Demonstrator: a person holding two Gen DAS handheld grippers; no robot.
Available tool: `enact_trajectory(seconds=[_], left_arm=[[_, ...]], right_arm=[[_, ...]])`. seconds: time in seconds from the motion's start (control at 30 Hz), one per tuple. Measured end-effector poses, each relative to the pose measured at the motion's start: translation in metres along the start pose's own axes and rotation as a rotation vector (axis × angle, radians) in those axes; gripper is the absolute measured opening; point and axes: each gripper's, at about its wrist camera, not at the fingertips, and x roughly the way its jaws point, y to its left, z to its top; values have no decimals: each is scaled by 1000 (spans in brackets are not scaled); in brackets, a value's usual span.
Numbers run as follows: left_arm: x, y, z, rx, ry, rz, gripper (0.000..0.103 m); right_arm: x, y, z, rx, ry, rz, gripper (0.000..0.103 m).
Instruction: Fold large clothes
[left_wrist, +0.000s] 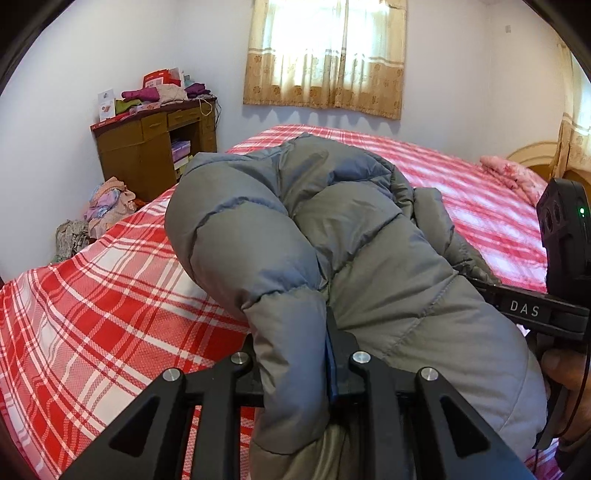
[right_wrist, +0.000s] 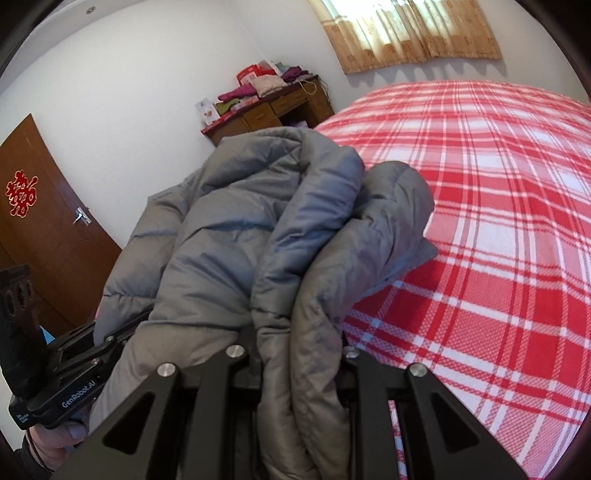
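A large grey puffer jacket (left_wrist: 369, 236) is bunched up over the bed with the red and white plaid cover (left_wrist: 92, 314). My left gripper (left_wrist: 295, 354) is shut on a thick fold of the jacket. In the left wrist view the right gripper (left_wrist: 480, 284) comes in from the right and its tips are buried in the jacket. In the right wrist view my right gripper (right_wrist: 301, 343) is shut on another fold of the jacket (right_wrist: 240, 221), held above the bed (right_wrist: 498, 221). The left gripper (right_wrist: 122, 332) shows at the lower left, clamped in the jacket.
A brown wooden cabinet (left_wrist: 147, 151) piled with clothes stands in the corner, with a heap of clothes (left_wrist: 107, 206) on the floor beside it. A pink blanket (left_wrist: 513, 177) lies by the headboard. A curtained window (left_wrist: 325, 55) is on the far wall. A brown door (right_wrist: 37, 229) is at the left.
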Motion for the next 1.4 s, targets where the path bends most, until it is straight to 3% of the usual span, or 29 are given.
enact_trajectory(seconds=[0.1, 0.27, 0.33, 0.47, 0.63, 0.83, 0.9, 1.1, 1.4], left_arm=[[6, 1, -6, 3, 13, 23, 35], [17, 13, -14, -46, 38, 60, 68], [20, 17, -17, -68, 40, 61, 73], [20, 19, -19, -82, 48, 53, 74], [-1, 14, -12, -69, 52, 78, 74], [-101, 7, 2, -43, -107, 89, 74], [-135, 4, 5, -36, -162, 101, 74], [-190, 3, 6, -40, -261, 105, 74], [-201, 13, 4, -62, -276, 100, 74]], right_arm=[[5, -3, -6, 9, 17, -14, 21], [14, -8, -12, 8, 43, -47, 26], [14, -8, -15, 3, 44, -58, 28], [13, -6, -17, -11, 49, -81, 29], [-11, 10, -12, -56, 25, -176, 48], [-104, 36, -13, -121, -107, -250, 62], [-139, 56, -19, -151, -170, -271, 71], [-188, 101, -23, -211, -262, -261, 73], [-193, 120, -22, -259, -277, -256, 75]])
